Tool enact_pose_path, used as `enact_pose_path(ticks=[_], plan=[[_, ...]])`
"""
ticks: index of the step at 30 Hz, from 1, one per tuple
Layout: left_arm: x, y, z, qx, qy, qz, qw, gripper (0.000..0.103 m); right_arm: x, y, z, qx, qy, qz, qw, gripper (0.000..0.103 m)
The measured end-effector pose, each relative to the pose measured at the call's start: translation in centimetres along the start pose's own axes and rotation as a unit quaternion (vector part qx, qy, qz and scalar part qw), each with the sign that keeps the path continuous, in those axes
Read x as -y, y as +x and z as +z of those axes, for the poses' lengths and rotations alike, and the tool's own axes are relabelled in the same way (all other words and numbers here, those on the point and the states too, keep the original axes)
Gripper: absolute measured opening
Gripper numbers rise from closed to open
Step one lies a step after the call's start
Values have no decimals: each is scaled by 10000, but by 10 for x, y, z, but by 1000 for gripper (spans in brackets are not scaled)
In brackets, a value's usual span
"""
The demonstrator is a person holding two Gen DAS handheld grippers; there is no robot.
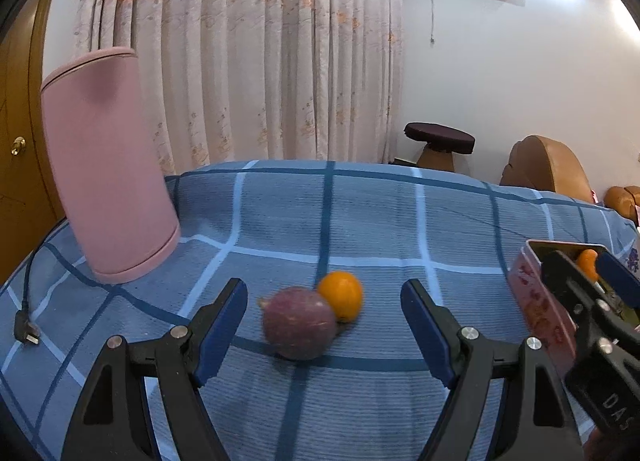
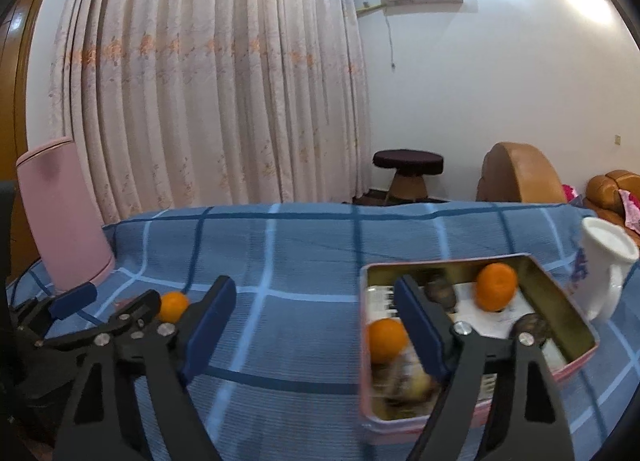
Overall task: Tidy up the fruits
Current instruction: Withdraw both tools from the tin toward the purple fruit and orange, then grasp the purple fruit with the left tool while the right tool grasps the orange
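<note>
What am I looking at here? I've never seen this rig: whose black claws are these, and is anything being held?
No robot: a person holds a two-finger gripper in each hand, and a fisheye camera on each looks along its fingers. The left gripper is open around a purple fruit touching an orange on the checked cloth; it grips neither. The right gripper is open and empty, at the near left edge of a tin holding two oranges and some dark fruits. A pink cylinder and a white cup also stand there.
</note>
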State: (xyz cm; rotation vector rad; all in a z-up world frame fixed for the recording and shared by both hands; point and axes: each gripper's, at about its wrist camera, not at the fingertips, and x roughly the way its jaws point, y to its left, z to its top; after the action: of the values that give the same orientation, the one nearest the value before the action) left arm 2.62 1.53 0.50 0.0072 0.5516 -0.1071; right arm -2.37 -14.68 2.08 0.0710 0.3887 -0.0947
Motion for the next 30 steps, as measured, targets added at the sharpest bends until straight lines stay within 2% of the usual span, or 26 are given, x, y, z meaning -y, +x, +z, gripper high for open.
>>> enact_pose_path(ticks=[8, 12, 15, 17, 21, 25, 27, 29, 30], plan=[[-25, 0, -4, -290, 242, 37, 9993, 80, -21, -7, -3, 123, -366, 243, 9990, 79], [-44, 1, -9, -492, 304, -132, 9982, 80, -21, -5, -5, 11, -372, 402, 9985, 79], [-53, 5, -10, -639, 95, -316, 9974, 80, -19, -2, -5, -120, -321, 504, 9981, 79], [-50, 11, -9, -753, -1, -374, 9965, 80, -18, -1, -6, -176, -299, 567, 9978, 79], [-33, 22, -6, -910, 129, -435, 9948, 80, -18, 3, -6, -294, -273, 659, 9970, 79], [-27, 44, -3, -1247, 113, -216, 9919, 80, -19, 4, -6, -357, -268, 690, 9966, 79], [-29, 54, -4, -1437, -14, -230, 9894, 76, -19, 5, -6, -384, -279, 707, 9964, 79], [-33, 58, -5, -1561, -214, -635, 9855, 57, -20, 5, -7, -407, -289, 715, 9962, 79], [-33, 58, -6, -1552, -254, -741, 9848, 53, -20, 5, -7, -422, -294, 718, 9961, 79]])
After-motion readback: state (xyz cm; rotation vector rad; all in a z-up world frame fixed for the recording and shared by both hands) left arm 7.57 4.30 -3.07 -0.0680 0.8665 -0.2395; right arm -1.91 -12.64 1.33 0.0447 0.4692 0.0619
